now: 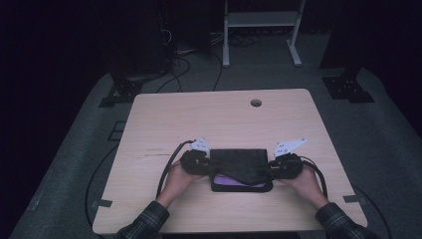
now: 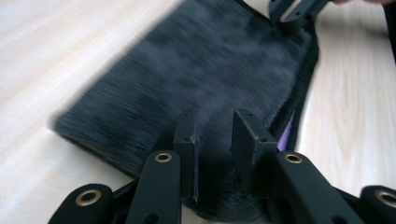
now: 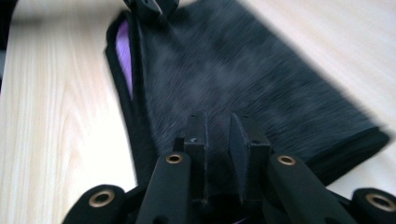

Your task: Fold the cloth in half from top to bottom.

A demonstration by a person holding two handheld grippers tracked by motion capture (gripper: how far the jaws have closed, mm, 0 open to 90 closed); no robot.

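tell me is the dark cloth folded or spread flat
Folded: the dark cloth lies doubled over, with its purple lining peeking out at the near edge.

The tabletop [image 1: 164,119] lies bare across its whole far half, so a hand could sweep there freely; the one mark is a small round hole [image 1: 256,103] near the far edge. Bare wood also runs along both side edges and in a strip at the near edge. The middle of the near half is taken up by a dark cloth [image 1: 239,163] on a purple-lined pouch [image 1: 241,184], hemmed in by the left tool [image 1: 205,163] and right tool [image 1: 272,167] at its ends. Cables [image 1: 169,167] loop outward beside each hand.
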